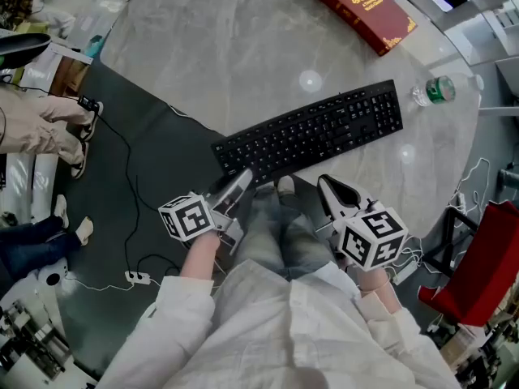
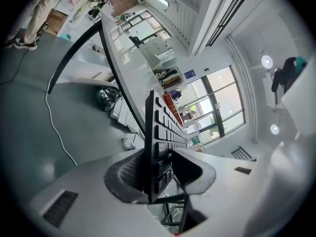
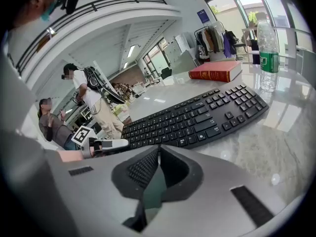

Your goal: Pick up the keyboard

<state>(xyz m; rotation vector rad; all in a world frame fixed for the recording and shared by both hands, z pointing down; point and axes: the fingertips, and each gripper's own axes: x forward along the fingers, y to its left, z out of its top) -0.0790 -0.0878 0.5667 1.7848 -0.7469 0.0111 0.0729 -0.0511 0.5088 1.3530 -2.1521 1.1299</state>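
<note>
One grip is holding: left gripper (image 1: 239,181) is clamping the keyboard (image 1: 312,132) at its near-left corner on the table (image 1: 243,47), right gripper (image 1: 328,186) is idling clenched, empty, so the lift is likely needing a slow, level raise.

Head view steeply down; both gripper views low, close; all share keyboard (image 1: 312,132).

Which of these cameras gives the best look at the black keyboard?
The head view: the whole keyboard lies in sight from above. The right gripper view also shows all of it, at a low slant. The left gripper view sees it edge-on, held in the left gripper.
</note>
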